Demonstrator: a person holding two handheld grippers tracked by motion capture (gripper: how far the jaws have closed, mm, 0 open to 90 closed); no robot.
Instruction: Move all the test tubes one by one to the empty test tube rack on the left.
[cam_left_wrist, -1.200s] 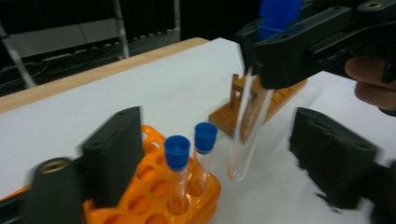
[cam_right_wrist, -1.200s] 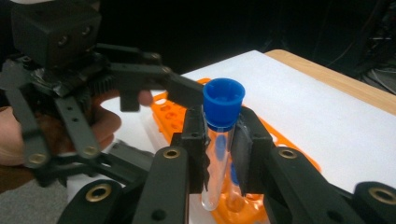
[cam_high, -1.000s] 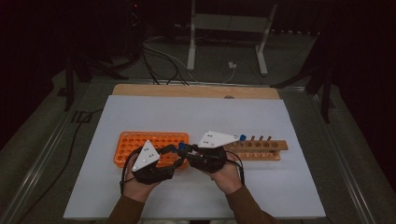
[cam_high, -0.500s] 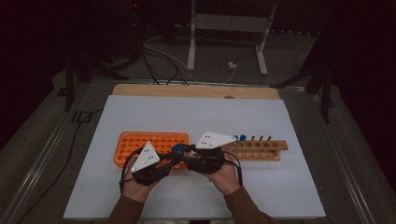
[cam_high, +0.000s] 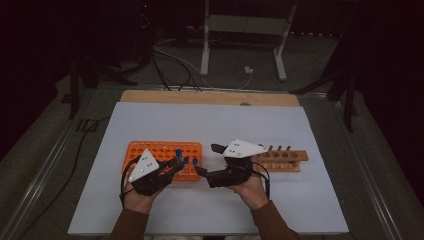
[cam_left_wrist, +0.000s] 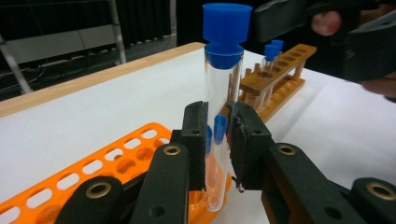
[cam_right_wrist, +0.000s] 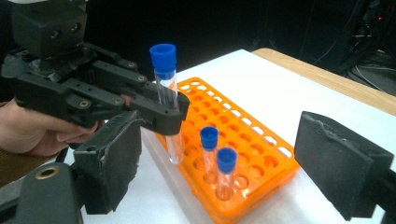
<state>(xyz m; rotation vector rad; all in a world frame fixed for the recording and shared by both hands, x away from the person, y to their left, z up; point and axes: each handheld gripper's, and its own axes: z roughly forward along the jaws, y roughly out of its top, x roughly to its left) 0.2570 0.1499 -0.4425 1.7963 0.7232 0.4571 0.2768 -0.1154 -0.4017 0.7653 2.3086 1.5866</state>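
The white table carries the orange rack on the left and the wooden rack on the right, well apart. The left gripper grips a clear test tube with blue cap between its two pads; the tube stands upright, its bottom just above the near edge of the orange rack. The right gripper is near, with its jaws spread wide and nothing between them. Two smaller capped tubes stand in holes of the orange rack, beside each other.
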